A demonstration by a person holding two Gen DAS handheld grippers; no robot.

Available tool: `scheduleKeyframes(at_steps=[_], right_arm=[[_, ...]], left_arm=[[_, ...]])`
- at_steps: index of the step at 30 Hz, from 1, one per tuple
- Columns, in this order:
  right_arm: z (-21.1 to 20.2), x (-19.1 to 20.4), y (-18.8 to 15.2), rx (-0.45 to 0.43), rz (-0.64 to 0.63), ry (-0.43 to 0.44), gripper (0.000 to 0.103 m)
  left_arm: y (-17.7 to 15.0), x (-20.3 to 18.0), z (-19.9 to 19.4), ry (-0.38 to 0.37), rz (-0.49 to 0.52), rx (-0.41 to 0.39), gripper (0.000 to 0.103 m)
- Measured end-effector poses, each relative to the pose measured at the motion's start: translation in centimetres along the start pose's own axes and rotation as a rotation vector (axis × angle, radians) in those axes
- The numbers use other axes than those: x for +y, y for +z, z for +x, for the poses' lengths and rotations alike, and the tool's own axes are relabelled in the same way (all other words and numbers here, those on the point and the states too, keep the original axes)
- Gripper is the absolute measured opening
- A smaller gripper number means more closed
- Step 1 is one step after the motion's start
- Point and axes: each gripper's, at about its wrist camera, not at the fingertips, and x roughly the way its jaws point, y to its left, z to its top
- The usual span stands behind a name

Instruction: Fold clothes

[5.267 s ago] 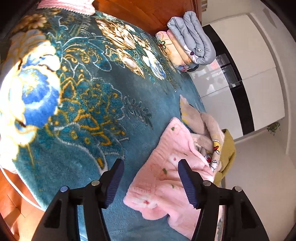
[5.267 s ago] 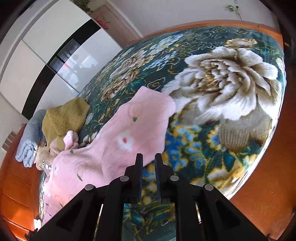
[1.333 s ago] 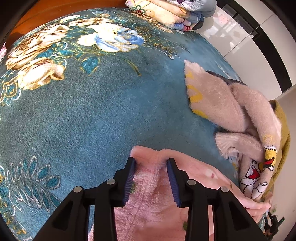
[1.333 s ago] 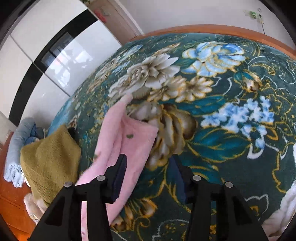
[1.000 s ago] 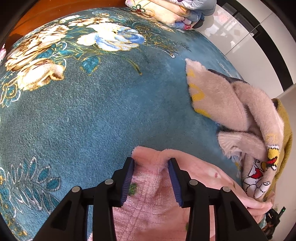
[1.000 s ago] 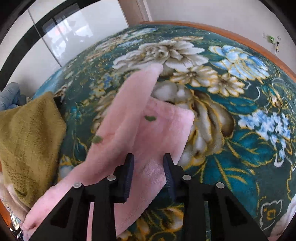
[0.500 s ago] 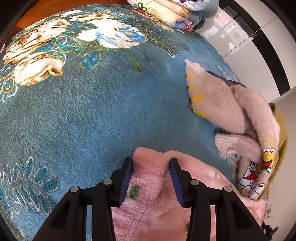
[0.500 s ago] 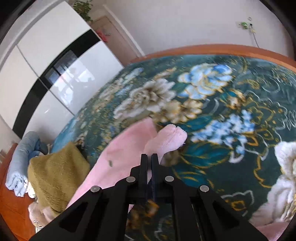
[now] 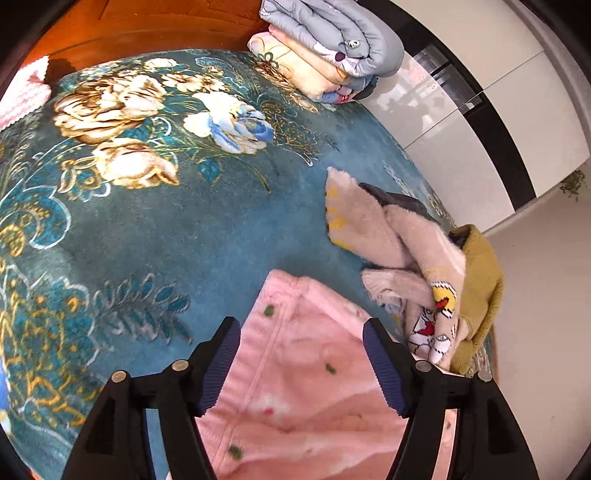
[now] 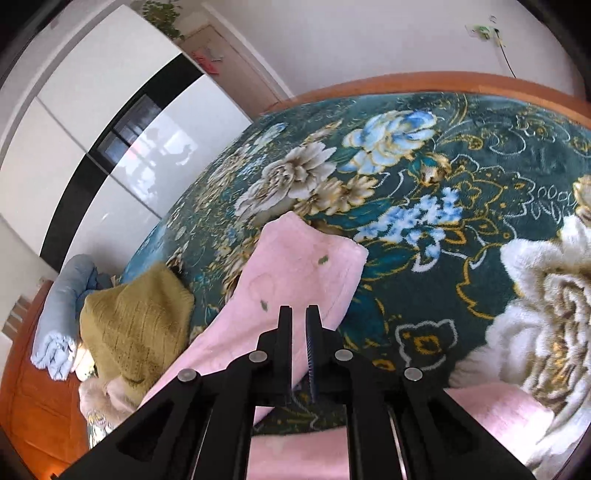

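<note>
Left tongs (image 9: 301, 363): spread wide, nothing pinched, hovering over the fuzzy pink fleece garment with small green and red spots (image 9: 306, 373). Blue ribbed pads (image 9: 221, 365) sit on either side of the garment's seam, clear of the fabric as far as I can tell.

Right tongs (image 10: 299, 343): pressed nearly together, narrow slit between them. They sit over the pink garment (image 10: 295, 273), but I cannot tell whether any fabric is caught in the slit.

Pink garment lies flat on the teal plush floral bed blanket (image 9: 155, 221). In the right wrist view one corner is folded over, and the garment runs from near the blanket's middle down toward the camera.

Relative to the pink garment:
- beige fluffy garment with yellow and red cartoon print (image 9: 391, 243): just beside its far edge, bunched up
- mustard-yellow knitted sweater (image 9: 476, 291): past the beige one, touching it, at the bed's edge
- stack of folded quilts, grey on top of cream (image 9: 325, 48): well apart, at the far end of the blanket by the orange wooden headboard (image 9: 155, 22)

Glossy white wardrobe doors with a black stripe (image 10: 122, 122) stand beyond the bed.
</note>
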Motion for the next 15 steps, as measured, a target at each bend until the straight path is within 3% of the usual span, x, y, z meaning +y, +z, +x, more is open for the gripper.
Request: scheduleKeyframes(at_steps=[3, 7, 10, 15], right_arm=[[-2.6, -1.1, -2.4, 0.007, -0.055, -0.028, 0.011], [-5.2, -4.1, -4.4, 0.016, -0.029, -0.060, 0.011], [-7.1, -6.3, -5.3, 0.005, 0.004, -0.053, 0.011], [-9.2, -8.1, -6.5, -0.016, 0.045, -0.015, 0.021]], left_arm=[[-3.5, 2.9, -2.8, 0.010, -0.039, -0.004, 0.076], [-8.2, 6.8, -6.1, 0.025, -0.119, -0.001, 0.076], [-10.9, 8.6, -7.3, -0.012, -0.213, 0.017, 0.076], [-13.7, 6.7, -6.6, -0.153, -0.230, 0.100, 0.076]])
